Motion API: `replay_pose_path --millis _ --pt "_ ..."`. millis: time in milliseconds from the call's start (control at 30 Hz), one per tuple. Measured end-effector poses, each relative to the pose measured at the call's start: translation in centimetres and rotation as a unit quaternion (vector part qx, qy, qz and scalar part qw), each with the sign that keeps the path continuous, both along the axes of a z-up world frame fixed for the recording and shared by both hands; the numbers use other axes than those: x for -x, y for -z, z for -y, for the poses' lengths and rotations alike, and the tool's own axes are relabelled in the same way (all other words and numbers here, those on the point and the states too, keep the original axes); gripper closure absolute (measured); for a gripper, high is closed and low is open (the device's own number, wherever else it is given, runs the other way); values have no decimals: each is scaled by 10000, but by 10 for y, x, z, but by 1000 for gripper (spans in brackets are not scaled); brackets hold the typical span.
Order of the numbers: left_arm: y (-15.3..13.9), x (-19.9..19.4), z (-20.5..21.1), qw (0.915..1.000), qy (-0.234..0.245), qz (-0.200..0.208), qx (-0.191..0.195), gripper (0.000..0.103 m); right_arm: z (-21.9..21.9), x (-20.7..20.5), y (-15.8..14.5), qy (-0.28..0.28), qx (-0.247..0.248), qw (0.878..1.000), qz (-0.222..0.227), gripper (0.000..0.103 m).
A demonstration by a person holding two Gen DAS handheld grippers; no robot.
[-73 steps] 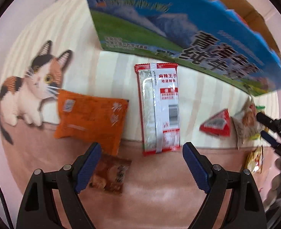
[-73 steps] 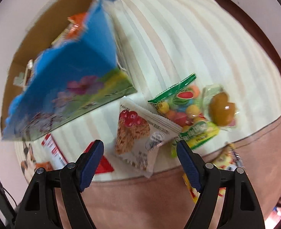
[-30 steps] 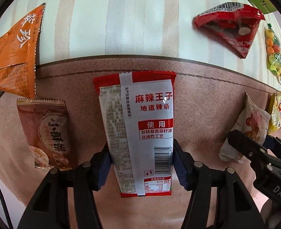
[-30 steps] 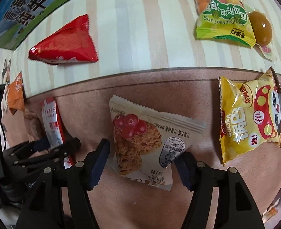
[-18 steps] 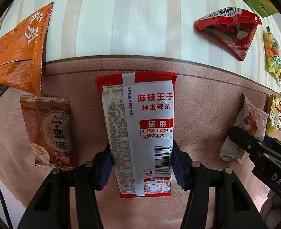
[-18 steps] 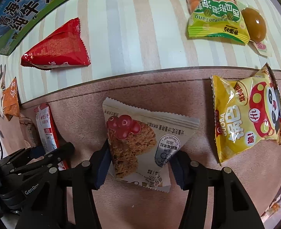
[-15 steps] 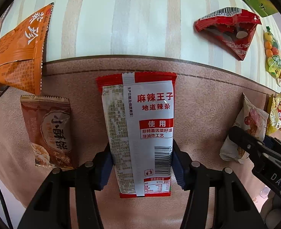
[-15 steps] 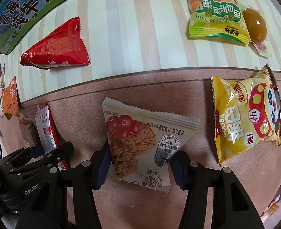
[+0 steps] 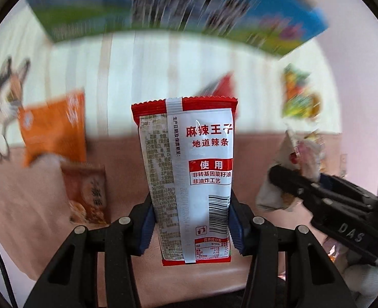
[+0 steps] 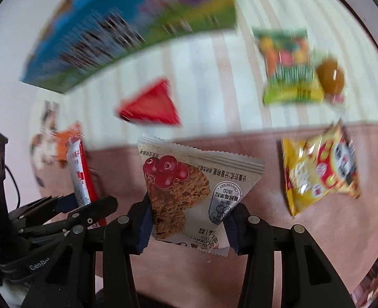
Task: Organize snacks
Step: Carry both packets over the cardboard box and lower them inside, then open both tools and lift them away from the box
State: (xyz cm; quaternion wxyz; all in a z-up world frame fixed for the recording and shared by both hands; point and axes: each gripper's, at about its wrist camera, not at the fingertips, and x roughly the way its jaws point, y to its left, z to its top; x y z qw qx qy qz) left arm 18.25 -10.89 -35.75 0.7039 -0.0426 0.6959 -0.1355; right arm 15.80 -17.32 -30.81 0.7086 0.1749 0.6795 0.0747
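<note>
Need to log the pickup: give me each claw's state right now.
Left claw: closed on the red-and-white spicy strip packet.
Right claw: jaws have just been closing, now gripping the cranberry oat bar packet.

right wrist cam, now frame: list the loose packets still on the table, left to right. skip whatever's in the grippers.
orange packet → red triangular packet → green fruit-candy packet → brown jelly cup → yellow packet. The jelly cup touches the candy packet's right edge.

You are seeing eight snack packets: two lifted, the red-and-white packet [image 9: 189, 179] and cranberry packet [image 10: 189, 195], six lying, beside one blue carton [image 10: 127, 28].
</note>
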Motion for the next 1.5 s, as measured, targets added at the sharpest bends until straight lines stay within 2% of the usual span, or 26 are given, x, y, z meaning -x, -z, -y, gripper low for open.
replay_pose_path --millis 133,267,367,467,700,900,967,1033,1067,1100,1167,1200,1233,1267,1500 --pt "-65 -26 -2 9982 45 473 358 57 3 -21 -60 -62 -233 9983 526 53" --pt "-111 -63 -8 9956 63 713 602 57 5 -54 -121 -175 -400 9931 1088 53" --pt "-134 -99 -8 9942 92 973 448 57 -5 -84 -148 -270 -269 9892 1416 53" --pt "-136 -133 -3 9942 86 1046 247 57 -10 -123 -158 -327 -16 9865 1605 53" --pt "-99 -212 5 9979 113 628 63 57 -7 -189 -139 -461 566 9860 1497 53" --pt "-57 -233 25 9991 288 289 -75 57 2 -211 -104 -450 831 9882 1205 53" --pt "-45 -237 32 9991 371 124 -155 55 5 -215 -93 -436 785 9900 1086 53" --pt "-38 -236 37 9989 408 -9 -211 55 8 -218 -82 -399 712 9927 887 48" --pt "-35 -236 39 9987 425 -49 -277 54 8 -219 -77 -427 765 9931 778 34" --pt "-33 -236 39 9983 436 -18 -384 51 9 -219 -72 -419 844 9929 721 25" --pt "-31 -239 38 9977 428 128 -503 42 12 -219 -68 -381 833 9934 688 16" --pt "-31 -240 37 9978 437 155 -484 33 14 -219 -66 -377 825 9937 652 12" --pt "-31 -239 37 9979 445 167 -450 28 15 -219 -65 -358 868 9936 633 11" --pt "-33 -239 36 9979 433 200 -445 28 16 -219 -64 -353 889 9934 638 11" --pt "-48 -230 28 9979 414 323 -380 27 19 -214 -70 -269 887 9935 664 11"
